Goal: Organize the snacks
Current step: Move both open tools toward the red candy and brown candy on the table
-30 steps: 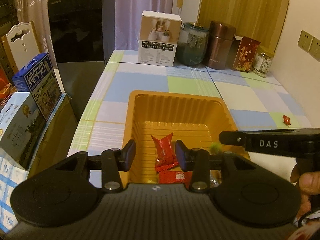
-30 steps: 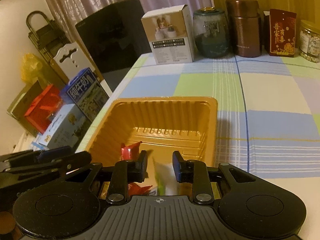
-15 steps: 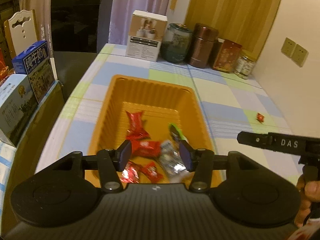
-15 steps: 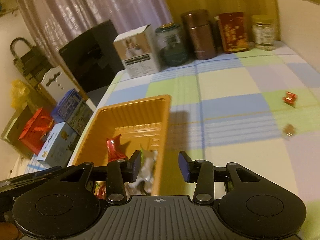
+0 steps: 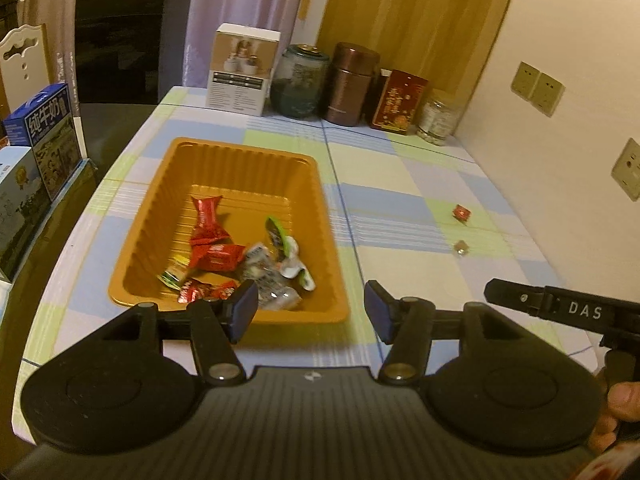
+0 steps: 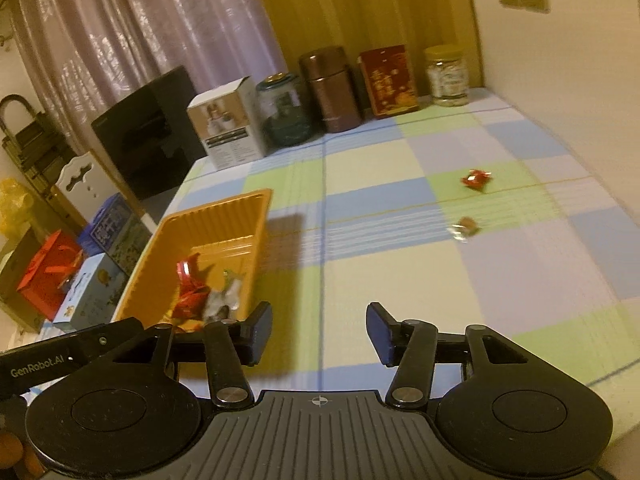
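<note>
Orange tray (image 5: 168, 216) on the checked tablecloth (image 5: 400, 184), heap of wrapped snacks (image 5: 240, 256) inside it, left gripper (image 5: 306, 314) with fingers wide apart above tray's near right corner, right gripper (image 6: 319, 334) also spread and empty, right of the tray, red candy (image 6: 475, 179) and small brown candy (image 6: 466, 225) lying well right of the tray, far ahead of both grippers.

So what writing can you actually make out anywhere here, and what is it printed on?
"DAS": on the black right tongs, seen in the left view.
"GenRobot.AI": on the black left tongs, seen in the right view.
"纯牛奶": on the blue milk carton beside the table.
Too small or blurred to read: the gold characters on the red tin, the white cardboard box, and the red candy wrappers in the orange plastic tray.
</note>
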`<move>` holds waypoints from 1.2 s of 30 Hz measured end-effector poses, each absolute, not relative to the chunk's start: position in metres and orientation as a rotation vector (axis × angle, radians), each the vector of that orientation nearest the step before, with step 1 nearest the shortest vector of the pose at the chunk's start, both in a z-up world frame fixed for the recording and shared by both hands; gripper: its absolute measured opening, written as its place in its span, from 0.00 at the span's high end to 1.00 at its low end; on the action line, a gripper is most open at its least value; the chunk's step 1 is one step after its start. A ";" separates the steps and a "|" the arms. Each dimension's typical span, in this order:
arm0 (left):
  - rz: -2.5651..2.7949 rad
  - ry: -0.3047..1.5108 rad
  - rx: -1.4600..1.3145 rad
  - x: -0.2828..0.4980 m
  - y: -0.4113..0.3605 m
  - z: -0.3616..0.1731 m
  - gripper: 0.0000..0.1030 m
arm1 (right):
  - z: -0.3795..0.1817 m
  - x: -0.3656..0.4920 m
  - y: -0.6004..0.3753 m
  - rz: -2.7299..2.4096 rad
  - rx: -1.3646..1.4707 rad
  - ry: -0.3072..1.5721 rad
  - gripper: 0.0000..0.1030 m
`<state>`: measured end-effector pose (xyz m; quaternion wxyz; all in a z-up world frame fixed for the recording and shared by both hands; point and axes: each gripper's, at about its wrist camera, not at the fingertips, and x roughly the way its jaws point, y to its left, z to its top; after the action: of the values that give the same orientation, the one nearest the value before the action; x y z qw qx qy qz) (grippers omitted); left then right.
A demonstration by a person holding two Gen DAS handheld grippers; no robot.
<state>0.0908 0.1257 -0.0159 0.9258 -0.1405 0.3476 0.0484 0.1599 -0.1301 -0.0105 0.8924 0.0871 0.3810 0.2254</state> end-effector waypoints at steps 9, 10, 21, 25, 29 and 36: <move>0.069 0.726 -0.250 0.082 0.101 -0.011 0.45 | 0.001 0.148 -0.168 0.418 0.216 0.761 0.46; 0.066 0.727 -0.247 0.082 0.098 -0.010 0.45 | 0.001 0.147 -0.171 0.414 0.218 0.760 0.46; 0.020 0.734 -0.210 0.087 0.075 -0.005 0.44 | 0.004 0.144 -0.202 0.366 0.247 0.749 0.45; -0.004 0.737 -0.200 0.093 0.066 -0.005 0.43 | 0.003 0.147 -0.213 0.340 0.258 0.750 0.45; -0.035 0.742 -0.186 0.104 0.054 -0.006 0.43 | 0.001 0.152 -0.226 0.312 0.267 0.752 0.44; -0.109 0.753 -0.150 0.136 0.025 -0.012 0.42 | -0.004 0.166 -0.251 0.257 0.284 0.750 0.44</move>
<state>0.1357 0.0249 -0.0117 0.9257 -0.0730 0.3673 -0.0530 0.1661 -0.2506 -0.0044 0.9127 0.1381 0.3639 0.1245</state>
